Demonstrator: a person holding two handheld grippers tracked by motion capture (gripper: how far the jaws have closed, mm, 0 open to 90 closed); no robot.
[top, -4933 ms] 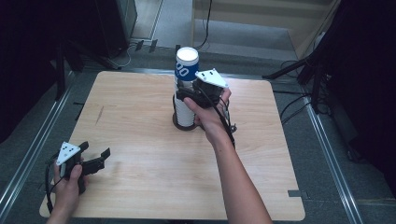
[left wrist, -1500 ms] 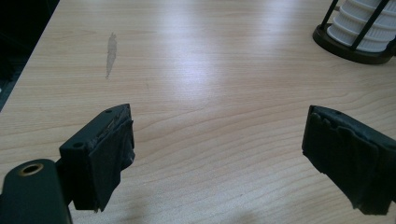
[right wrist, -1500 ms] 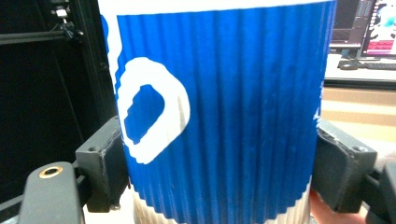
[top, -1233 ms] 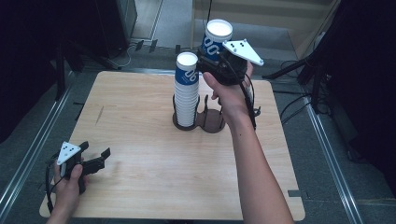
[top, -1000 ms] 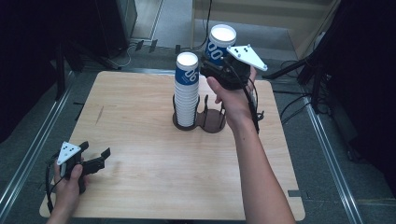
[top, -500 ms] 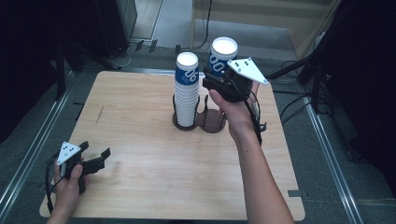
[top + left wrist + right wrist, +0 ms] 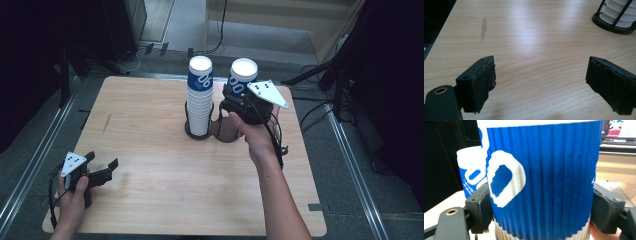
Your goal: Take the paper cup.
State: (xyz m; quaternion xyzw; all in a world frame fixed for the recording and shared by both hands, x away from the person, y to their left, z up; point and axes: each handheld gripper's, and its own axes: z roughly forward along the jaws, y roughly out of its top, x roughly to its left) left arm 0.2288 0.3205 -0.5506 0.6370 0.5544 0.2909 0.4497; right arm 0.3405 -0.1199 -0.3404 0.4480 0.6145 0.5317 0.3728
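Observation:
My right gripper (image 7: 236,98) is shut on a blue ribbed paper cup (image 7: 242,79) with white markings, holding it upright just above the empty right ring of a black wire cup holder (image 7: 226,134). In the right gripper view both pads press the sides of the blue cup (image 7: 544,170). A tall stack of matching cups (image 7: 199,100) stands in the holder's left ring, right beside the held cup; its top cup (image 7: 471,175) shows behind. My left gripper (image 7: 102,161) rests open on the table near the front left corner, with nothing between its jaws (image 7: 539,82).
The wooden table (image 7: 150,145) has bare room between the two hands. In the left gripper view the holder's base (image 7: 614,25) with the stack's bottom sits at the upper right. Dark stands and cables surround the table on the floor.
The right hand has come down and slightly nearer with the cup, from above the stack's height to beside its top. The left gripper has stayed in place.

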